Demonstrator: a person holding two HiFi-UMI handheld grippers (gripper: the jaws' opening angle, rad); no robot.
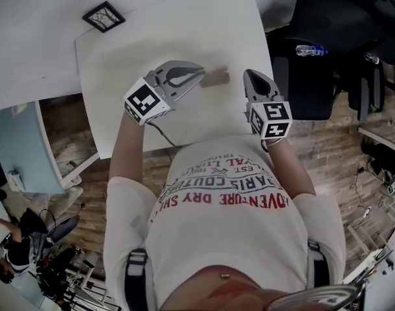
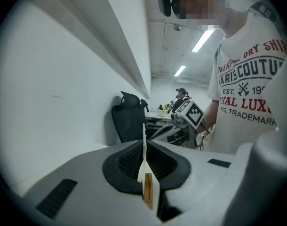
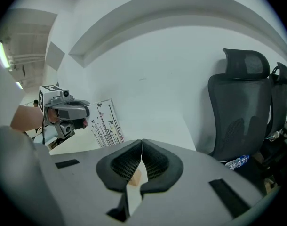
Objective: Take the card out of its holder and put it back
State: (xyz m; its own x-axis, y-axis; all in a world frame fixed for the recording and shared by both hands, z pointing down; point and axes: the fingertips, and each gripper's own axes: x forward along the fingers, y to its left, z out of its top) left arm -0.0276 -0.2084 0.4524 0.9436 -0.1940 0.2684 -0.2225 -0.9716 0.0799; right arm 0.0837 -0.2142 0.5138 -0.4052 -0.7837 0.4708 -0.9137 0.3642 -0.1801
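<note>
White shirt cloth point(image 1: 223, 238) is seen closest, with both arms reached out over the white surface point(image 1: 120, 57). The card point(image 3: 106, 121), white with thin stems and butterflies drawn on it, is pinched by its edge in the left gripper point(image 1: 199, 76), whose jaws are pressed almost together on it. The right gripper point(image 3: 142, 145) is shut with nothing between its tips, and the little wooden holder point(image 3: 134, 177) is seen just under it. The card is judged to be out of the holder. To put it back well, the card should be kept straight up, its bottom edge lined up with the slot, and lowered slowly. The holder should be steadied so it is not tipped.
</note>
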